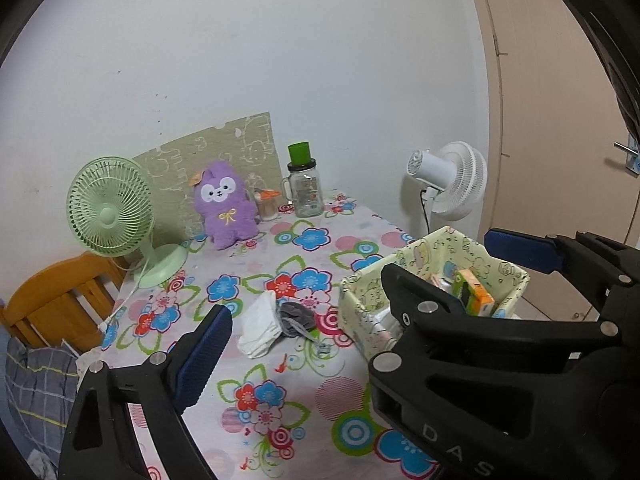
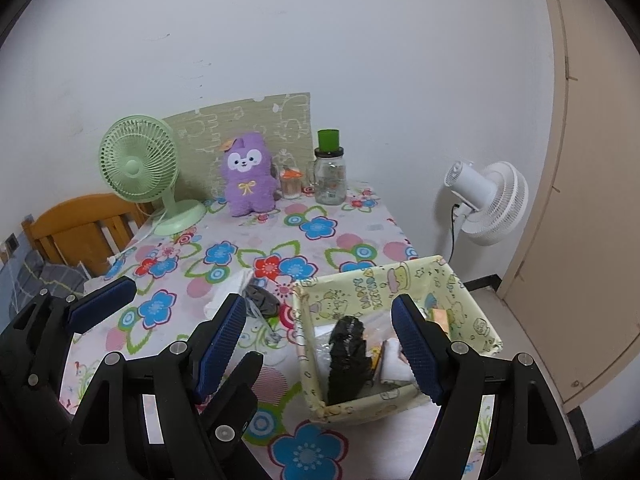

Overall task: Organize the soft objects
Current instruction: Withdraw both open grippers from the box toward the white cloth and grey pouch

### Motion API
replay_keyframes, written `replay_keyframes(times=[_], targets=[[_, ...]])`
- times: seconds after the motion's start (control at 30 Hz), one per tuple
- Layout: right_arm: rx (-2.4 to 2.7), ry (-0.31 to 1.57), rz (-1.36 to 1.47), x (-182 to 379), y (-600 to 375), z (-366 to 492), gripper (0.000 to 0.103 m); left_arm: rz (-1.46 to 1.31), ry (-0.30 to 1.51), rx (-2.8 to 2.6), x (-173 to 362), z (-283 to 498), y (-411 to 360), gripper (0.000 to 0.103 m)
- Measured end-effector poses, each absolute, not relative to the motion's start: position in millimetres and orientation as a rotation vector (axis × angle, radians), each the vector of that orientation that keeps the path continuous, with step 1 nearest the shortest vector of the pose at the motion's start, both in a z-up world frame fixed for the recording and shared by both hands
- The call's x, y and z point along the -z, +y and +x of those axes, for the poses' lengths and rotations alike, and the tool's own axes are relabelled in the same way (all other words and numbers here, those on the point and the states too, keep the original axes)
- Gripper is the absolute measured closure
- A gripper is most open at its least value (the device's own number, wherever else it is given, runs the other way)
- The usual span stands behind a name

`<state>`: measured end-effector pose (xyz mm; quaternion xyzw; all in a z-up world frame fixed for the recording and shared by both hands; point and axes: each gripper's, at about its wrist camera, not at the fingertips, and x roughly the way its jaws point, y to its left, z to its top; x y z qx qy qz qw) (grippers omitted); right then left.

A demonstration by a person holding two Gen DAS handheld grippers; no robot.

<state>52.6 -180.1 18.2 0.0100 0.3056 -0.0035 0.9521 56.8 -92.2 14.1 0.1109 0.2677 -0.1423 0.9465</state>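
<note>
Jaws on both grippers, left [image 1: 356, 280] and right [image 2: 320, 332], are spread wide, nothing held. White cloth [image 1: 260, 326] and grey cloth [image 1: 294, 318] lie touching, just left of the bin [image 1: 516, 280]. Risk: both cloths could be snagged together, or the bin rim clipped and shoved.

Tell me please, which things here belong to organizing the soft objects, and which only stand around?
Belonging: white cloth, grey cloth, fabric storage box, purple plush toy.

Standing around: green desk fan, glass jar, white fan, wooden chair.
</note>
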Motion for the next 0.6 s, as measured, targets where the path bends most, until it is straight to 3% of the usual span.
replay_keyframes(times=[0.6], targets=[[-0.037,0.67,0.001,0,-141,95,0.025,0.196,0.597,0.238,2,94,-56,0.008]])
